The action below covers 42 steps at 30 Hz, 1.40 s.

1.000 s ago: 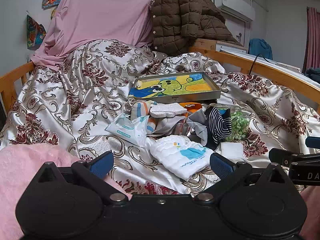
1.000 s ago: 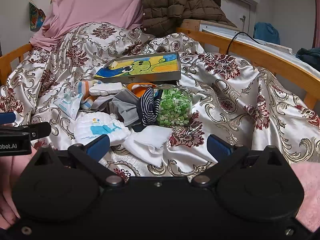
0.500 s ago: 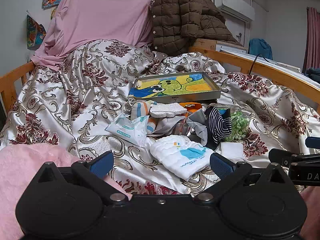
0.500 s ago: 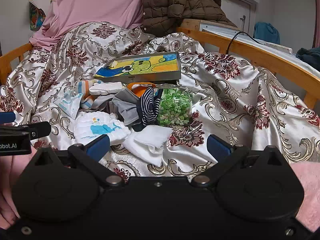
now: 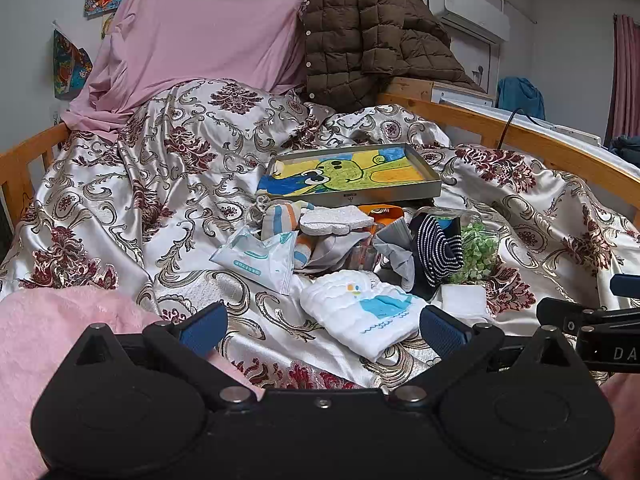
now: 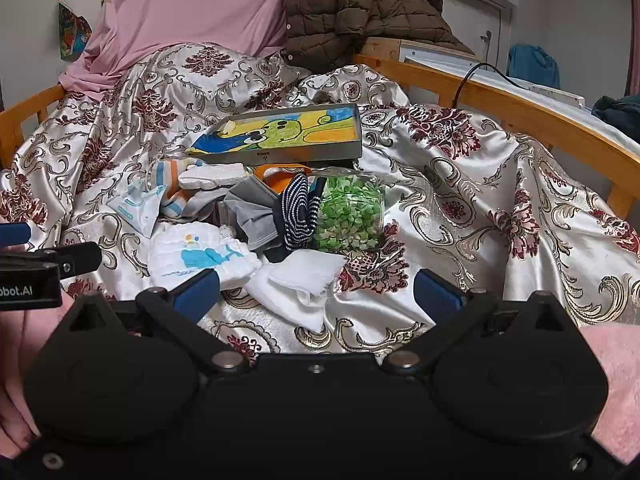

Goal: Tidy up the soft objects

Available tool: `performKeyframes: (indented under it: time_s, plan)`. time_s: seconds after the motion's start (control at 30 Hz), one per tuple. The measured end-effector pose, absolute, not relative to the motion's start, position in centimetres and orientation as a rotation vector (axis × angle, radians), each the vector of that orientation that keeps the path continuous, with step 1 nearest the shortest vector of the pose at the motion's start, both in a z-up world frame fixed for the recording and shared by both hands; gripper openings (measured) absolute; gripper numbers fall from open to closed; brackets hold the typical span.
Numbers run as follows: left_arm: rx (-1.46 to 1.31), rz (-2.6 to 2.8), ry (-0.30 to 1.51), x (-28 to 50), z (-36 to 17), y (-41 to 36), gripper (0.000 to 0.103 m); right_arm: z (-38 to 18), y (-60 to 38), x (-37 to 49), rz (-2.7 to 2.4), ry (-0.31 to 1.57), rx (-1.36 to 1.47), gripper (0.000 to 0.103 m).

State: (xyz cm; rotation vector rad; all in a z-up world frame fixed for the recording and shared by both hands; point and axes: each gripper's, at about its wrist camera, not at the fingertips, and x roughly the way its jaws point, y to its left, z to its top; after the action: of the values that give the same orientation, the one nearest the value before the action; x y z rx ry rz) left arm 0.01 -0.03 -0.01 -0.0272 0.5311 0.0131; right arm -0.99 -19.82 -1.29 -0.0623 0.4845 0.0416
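Left tongs read "obot.AI"; right tongs perhaps "DA".

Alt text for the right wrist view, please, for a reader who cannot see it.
The open right gripper hovers empty over a floral satin bedspread, facing a pile of small cloths and socks: a white whale-print cloth, a plain white cloth and a striped sock. Behind lie a bag of green pieces and a cartoon-printed tray.

Bare bedspread right of cluttered pile.
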Motion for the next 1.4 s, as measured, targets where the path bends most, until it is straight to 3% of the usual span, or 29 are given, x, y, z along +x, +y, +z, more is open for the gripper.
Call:
performKeyframes:
  time_s: [1.07,1.4]
  plan:
    - [-0.027,0.014,0.533,0.0,0.0,0.0,0.102,-1.3,-19.9,-1.0,0.041,0.490,-0.062,0.102]
    - [-0.005,-0.044,0.637,2.6,-0.2,-0.1,0.102,-1.5,-20.4,0.8,0.048,0.554,-0.033,0.102]
